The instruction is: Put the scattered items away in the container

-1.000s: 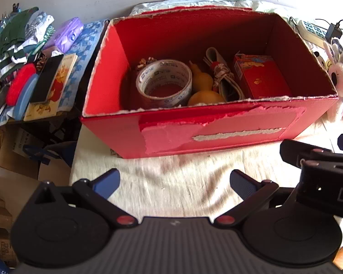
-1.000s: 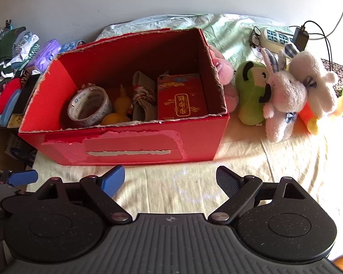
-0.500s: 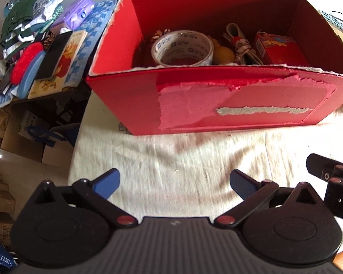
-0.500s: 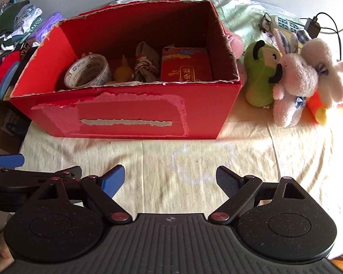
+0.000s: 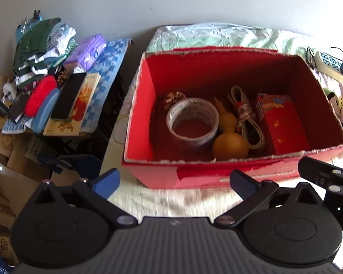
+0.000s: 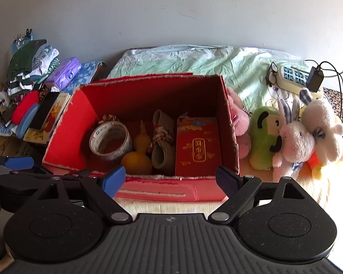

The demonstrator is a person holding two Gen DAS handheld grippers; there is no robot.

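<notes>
An open red cardboard box (image 5: pixel 137 116) (image 6: pixel 64 141) stands on a cream cloth. Inside it lie a roll of clear tape (image 5: pixel 192 122) (image 6: pixel 108 140), a yellow gourd (image 5: pixel 229 145) (image 6: pixel 138 157), a folded beige strap (image 5: pixel 247 121) (image 6: pixel 162 143), a small pine cone (image 5: pixel 174 97) and a red packet with gold print (image 5: pixel 282 123) (image 6: pixel 197 147). My left gripper (image 5: pixel 175 180) is open and empty, just in front of the box's near wall. My right gripper (image 6: pixel 170 178) is also open and empty, at the near wall's right half.
Plush toys, a green one (image 6: pixel 264 137), a white rabbit (image 6: pixel 292 139) and a cream one (image 6: pixel 324 127), sit right of the box. A power strip (image 6: pixel 293 78) with cables lies behind. Left of the box, a side stand holds clothes (image 5: pixel 38 45), a purple pack (image 5: pixel 87 50) and books (image 5: pixel 75 105).
Both grippers have risen and tipped so the views look down into the box again; the box front fills less of each view. Both stay open.
</notes>
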